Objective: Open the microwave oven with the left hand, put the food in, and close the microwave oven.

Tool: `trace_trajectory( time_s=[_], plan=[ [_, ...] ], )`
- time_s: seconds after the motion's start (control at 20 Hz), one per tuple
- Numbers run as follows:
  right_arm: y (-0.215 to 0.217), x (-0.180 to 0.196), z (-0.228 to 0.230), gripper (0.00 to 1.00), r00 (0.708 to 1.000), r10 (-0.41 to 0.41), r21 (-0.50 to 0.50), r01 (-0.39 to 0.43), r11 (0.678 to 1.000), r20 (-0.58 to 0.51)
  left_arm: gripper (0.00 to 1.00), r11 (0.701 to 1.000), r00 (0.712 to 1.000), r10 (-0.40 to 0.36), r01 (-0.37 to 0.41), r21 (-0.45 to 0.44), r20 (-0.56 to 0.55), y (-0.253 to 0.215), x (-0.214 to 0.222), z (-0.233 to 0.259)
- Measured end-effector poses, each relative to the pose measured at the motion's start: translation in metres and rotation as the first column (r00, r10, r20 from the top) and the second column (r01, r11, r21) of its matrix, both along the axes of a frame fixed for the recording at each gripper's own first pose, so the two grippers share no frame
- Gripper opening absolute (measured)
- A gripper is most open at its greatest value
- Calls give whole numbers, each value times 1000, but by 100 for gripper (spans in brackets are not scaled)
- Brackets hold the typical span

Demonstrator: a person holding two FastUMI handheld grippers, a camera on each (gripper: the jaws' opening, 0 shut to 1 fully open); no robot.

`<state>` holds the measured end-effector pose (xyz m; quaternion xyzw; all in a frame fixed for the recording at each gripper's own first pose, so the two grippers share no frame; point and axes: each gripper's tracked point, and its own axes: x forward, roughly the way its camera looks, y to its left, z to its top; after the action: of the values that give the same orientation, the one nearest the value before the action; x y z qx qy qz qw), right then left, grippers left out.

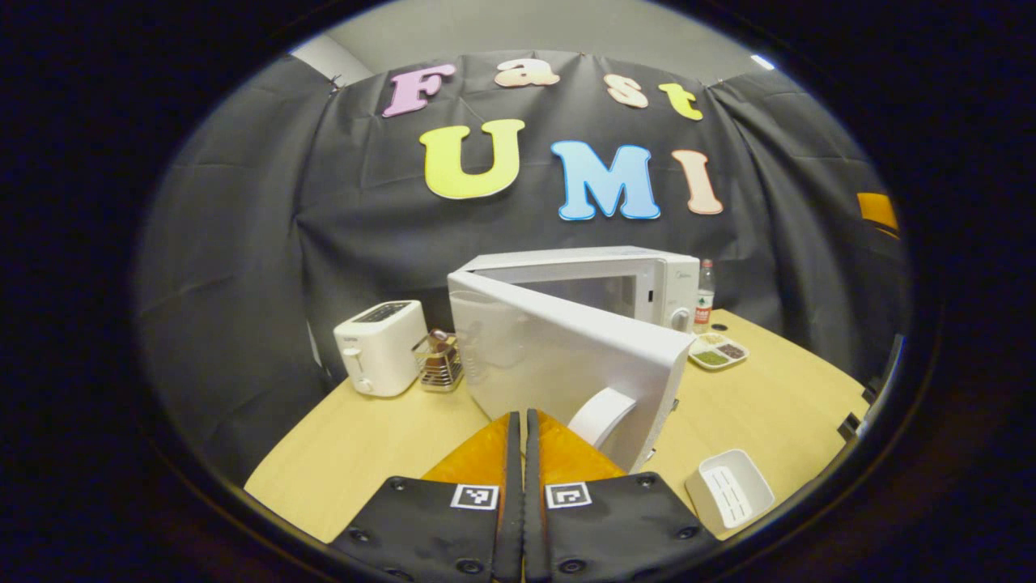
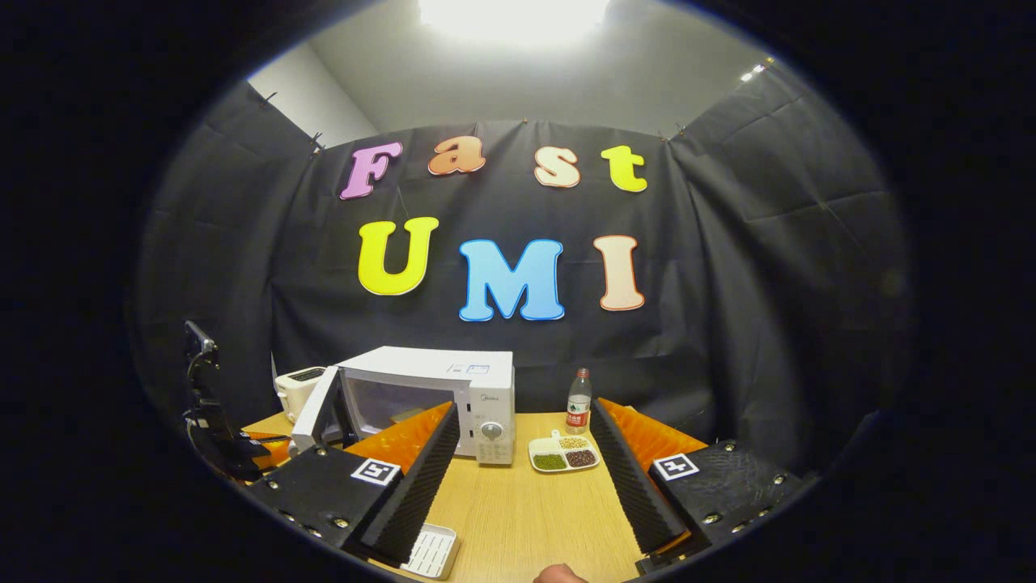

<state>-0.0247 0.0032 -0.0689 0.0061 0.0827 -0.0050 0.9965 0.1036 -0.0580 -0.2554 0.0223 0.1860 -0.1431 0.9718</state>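
Wooden table (image 2: 526, 510): right tool (image 2: 524, 453) wide, empty.

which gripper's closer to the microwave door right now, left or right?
Left. The left gripper sits shut right at the open microwave door, beside its handle. The right gripper is open, back over the table, apart from the door.

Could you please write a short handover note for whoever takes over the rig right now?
Left gripper: shut, empty, just in front of the open microwave door.
Right gripper: open, empty, hovering over the table.
Microwave: door swung partly open, nothing visible in the cavity.
Food tray: on the table right of the microwave, beside the bottle.
Done: door opened.
Left: put the food in, close the door.
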Motion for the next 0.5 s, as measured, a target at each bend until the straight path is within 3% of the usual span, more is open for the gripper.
trace_trajectory(
  time_s=[0.5],
  plan=[
    [17, 22, -14, 98, 996, -87, -1, 87, 996, -26, 7, 986, 987, -158, 158, -45, 13, -49, 55, 0]
  ],
)
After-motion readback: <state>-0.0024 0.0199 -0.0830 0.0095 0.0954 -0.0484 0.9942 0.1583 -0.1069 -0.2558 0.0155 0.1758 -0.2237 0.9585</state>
